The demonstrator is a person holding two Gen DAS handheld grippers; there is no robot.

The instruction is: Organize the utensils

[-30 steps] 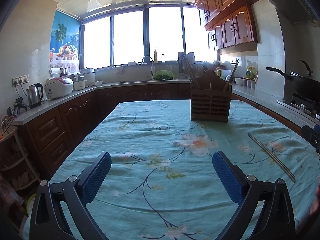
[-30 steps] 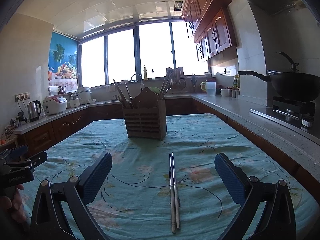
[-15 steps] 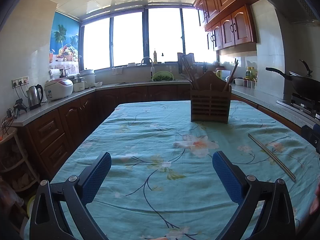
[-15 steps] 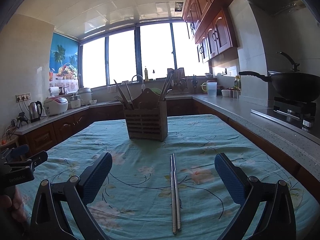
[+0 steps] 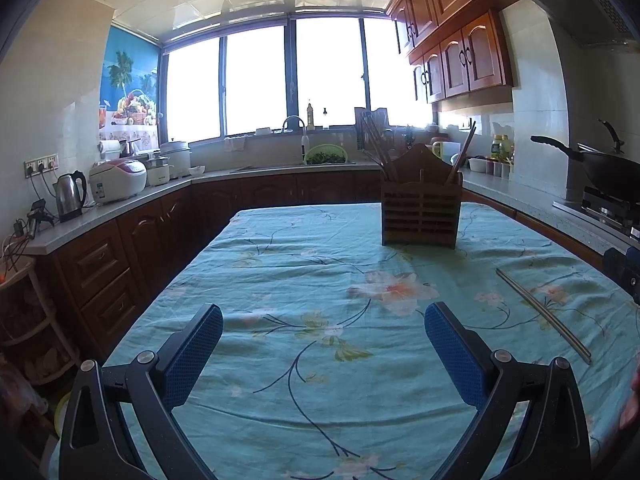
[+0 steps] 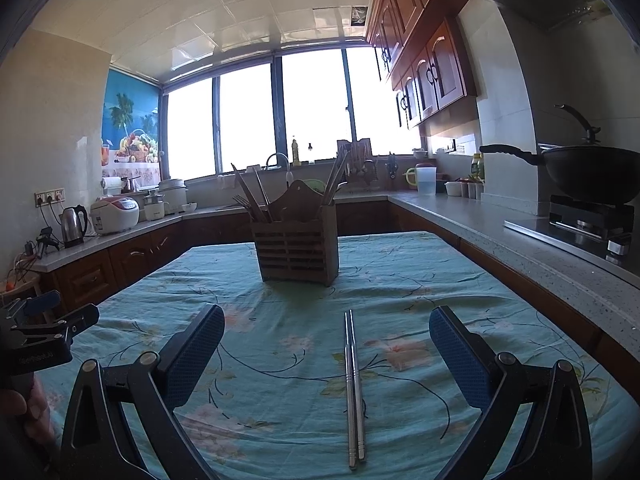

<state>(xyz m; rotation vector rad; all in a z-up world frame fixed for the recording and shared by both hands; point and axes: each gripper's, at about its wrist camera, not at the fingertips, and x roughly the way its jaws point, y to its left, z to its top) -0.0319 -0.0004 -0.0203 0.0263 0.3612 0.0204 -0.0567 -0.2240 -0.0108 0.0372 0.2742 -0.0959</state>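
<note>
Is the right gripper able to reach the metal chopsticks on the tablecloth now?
Probably yes. The right gripper is open, and the metal chopsticks lie flat between its fingers' line of view, pointing toward the wooden holder. Nothing lies between gripper and chopsticks.

At the left wrist view's right edge we see only a cut-off sliver of the black right gripper [image 5: 626,270]; the slatted wooden utensil holder [image 6: 296,250] hides its utensils' lower ends.

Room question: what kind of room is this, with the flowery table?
It is a home kitchen. A black wok sits on a gas stove, a kettle and rice cooker stand on the counter, and a wooden utensil holder is on the table.
</note>
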